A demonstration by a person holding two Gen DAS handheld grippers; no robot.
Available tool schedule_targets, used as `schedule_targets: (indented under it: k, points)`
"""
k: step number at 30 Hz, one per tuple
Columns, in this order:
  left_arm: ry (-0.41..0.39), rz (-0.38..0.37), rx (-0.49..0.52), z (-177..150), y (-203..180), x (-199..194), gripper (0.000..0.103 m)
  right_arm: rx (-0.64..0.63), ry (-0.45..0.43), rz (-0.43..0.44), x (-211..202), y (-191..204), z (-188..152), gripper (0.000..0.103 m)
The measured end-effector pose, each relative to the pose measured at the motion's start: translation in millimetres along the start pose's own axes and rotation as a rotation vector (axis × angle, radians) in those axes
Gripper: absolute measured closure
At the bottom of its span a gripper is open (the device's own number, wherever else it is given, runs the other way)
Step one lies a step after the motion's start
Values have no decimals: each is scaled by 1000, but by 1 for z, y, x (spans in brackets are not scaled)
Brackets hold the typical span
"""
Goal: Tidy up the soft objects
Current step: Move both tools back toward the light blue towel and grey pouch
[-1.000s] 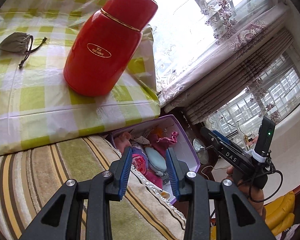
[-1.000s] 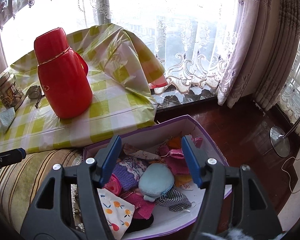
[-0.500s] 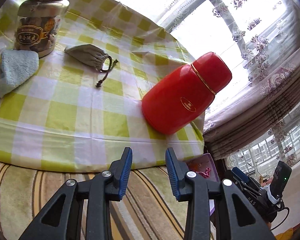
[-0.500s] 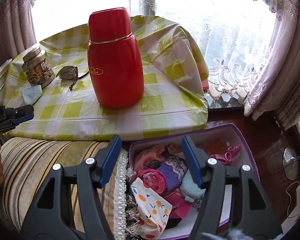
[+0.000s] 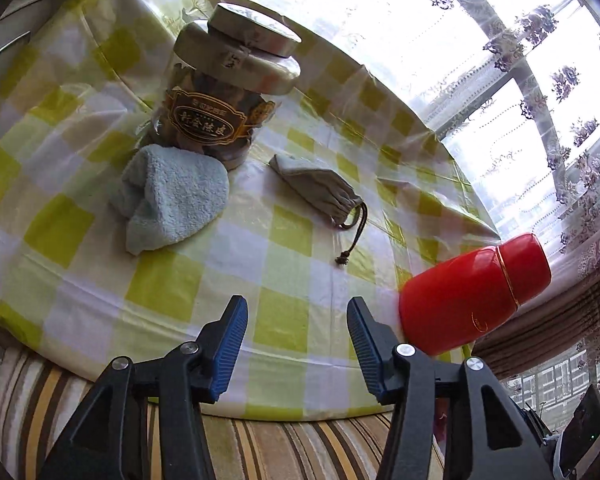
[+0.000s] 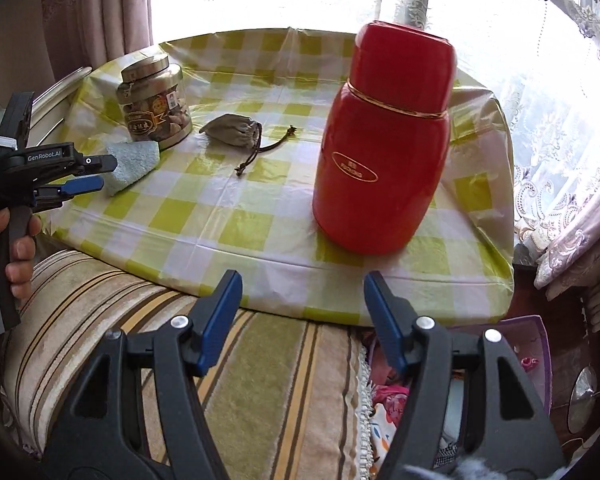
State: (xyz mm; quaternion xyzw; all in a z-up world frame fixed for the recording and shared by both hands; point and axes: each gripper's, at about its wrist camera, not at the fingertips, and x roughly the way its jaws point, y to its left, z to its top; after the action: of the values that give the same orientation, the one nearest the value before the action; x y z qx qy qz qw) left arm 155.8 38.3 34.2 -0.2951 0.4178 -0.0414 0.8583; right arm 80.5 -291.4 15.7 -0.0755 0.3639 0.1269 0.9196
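A light blue fluffy sock [image 5: 168, 198] lies on the checked table beside a jar; it also shows in the right wrist view [image 6: 134, 160]. A grey drawstring pouch [image 5: 320, 190] [image 6: 232, 130] lies near it. My left gripper [image 5: 296, 320] is open and empty, at the table's near edge, short of both. It also shows in the right wrist view [image 6: 96, 172], next to the sock. My right gripper [image 6: 302, 296] is open and empty above the striped cushion. A purple box [image 6: 540, 344] of soft clothes sits low at the right.
A tall red thermos [image 6: 384, 140] [image 5: 472, 300] stands on the green-checked tablecloth [image 6: 228, 216]. A lidded jar [image 5: 224, 96] [image 6: 156, 100] stands behind the sock. A striped cushion [image 6: 240, 360] lies in front of the table. Curtains and a window ring the far side.
Both grippers have swung left, away from the purple box and towards the table. My left gripper has moved closer to the sock and pouch and its jaws have opened wider.
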Motion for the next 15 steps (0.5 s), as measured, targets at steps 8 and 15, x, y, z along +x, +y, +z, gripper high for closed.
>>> schedule_targets:
  k: [8, 15]
  points:
    - [-77, 124, -86, 42, 36, 0, 34, -100, -11, 62, 27, 37, 32, 31]
    - [-115, 246, -81, 76, 48, 24, 25, -129, -37, 85, 51, 52, 66, 26]
